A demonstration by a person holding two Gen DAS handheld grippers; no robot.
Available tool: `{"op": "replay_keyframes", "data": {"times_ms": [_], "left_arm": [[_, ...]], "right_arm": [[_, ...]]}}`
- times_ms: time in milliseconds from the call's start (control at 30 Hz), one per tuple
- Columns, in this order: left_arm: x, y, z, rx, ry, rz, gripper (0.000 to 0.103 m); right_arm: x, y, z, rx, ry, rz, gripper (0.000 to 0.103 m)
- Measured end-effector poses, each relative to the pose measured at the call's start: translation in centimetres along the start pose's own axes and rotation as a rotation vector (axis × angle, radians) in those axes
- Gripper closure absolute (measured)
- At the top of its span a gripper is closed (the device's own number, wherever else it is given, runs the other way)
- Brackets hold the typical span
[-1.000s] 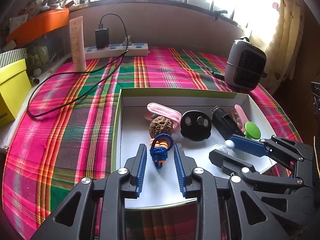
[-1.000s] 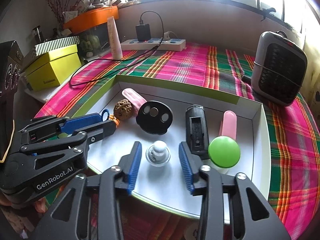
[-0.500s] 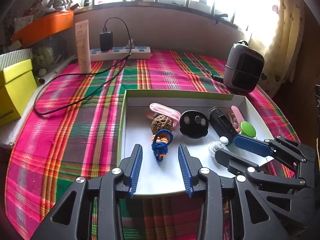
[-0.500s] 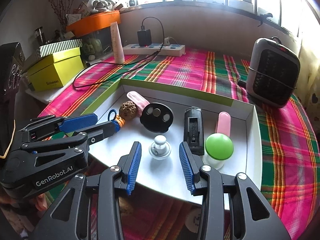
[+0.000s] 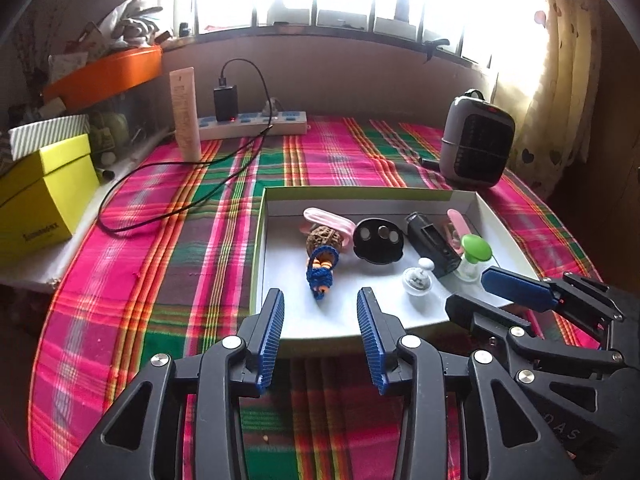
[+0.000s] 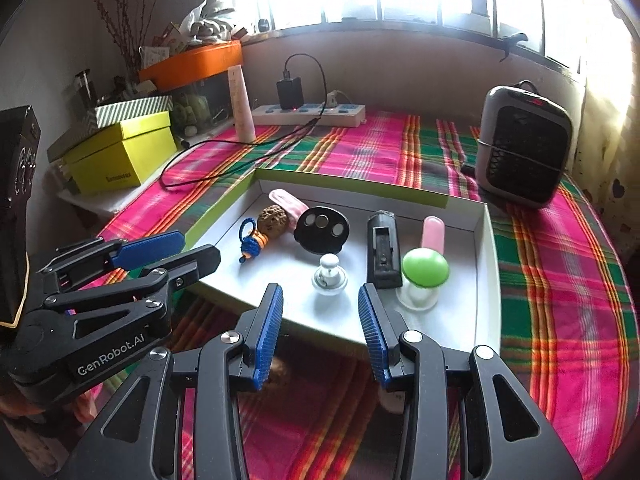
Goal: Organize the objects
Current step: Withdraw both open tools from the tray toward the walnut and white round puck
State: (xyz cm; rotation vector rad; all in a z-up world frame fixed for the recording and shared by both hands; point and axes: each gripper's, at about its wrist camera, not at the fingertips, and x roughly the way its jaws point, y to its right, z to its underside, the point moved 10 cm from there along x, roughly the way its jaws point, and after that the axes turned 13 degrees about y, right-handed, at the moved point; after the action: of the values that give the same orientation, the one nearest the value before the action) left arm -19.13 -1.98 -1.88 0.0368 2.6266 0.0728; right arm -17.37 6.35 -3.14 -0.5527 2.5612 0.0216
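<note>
A white box lid [image 5: 288, 320] [image 6: 486, 280] with green outer walls lies on the plaid cloth. It holds a blue and orange knotted charm [image 5: 322, 274] [image 6: 250, 242], a walnut [image 5: 324, 240] [image 6: 273, 219], a pink clip [image 5: 328, 218], a black round piece [image 5: 379, 240] [image 6: 322, 229], a black case [image 5: 434, 242] [image 6: 384, 252], a white knob [image 5: 418, 278] [image 6: 330, 276], and a green-capped jar [image 5: 474, 254] [image 6: 424, 274]. My left gripper [image 5: 320, 304] is open and empty, just short of the lid's near edge. My right gripper [image 6: 320, 300] is open and empty, also at the near edge.
A grey heater [image 5: 476, 148] [image 6: 524, 148] stands at the back right. A power strip [image 5: 256, 124] with a black charger and cable, and a cream tube [image 5: 185, 114], stand at the back. Yellow boxes [image 5: 44, 196] sit left. The plaid table edge is near.
Both grippers have pulled back toward me and up, out of the box lid. The charm and the white knob stay in the lid. Both stay open.
</note>
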Motion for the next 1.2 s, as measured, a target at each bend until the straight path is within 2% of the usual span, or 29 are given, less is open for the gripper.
{"op": "replay_keyframes", "data": {"times_ms": [267,600,867,1200], "left_arm": [[-1.9,1.1,0.4,0.019,0.016,0.001,0.066],[-3.2,2.6,1.5,-0.007,0.008,0.059,0.061],[-3.1,3.4,3.0,-0.03,-0.027,0.101,0.059],[-2.6,4.9,4.1,-0.032,-0.07,0.152,0.056]], "right_arm": [[-2.1,0.2,0.3,0.001,0.024,0.018,0.062],[-4.5,1.7,1.3,0.033,0.043,0.047,0.062],[-5.2,3.5,2.5,0.054,0.034,0.092,0.062],[-5.5,4.7,3.6,0.08,0.016,0.105,0.062]]}}
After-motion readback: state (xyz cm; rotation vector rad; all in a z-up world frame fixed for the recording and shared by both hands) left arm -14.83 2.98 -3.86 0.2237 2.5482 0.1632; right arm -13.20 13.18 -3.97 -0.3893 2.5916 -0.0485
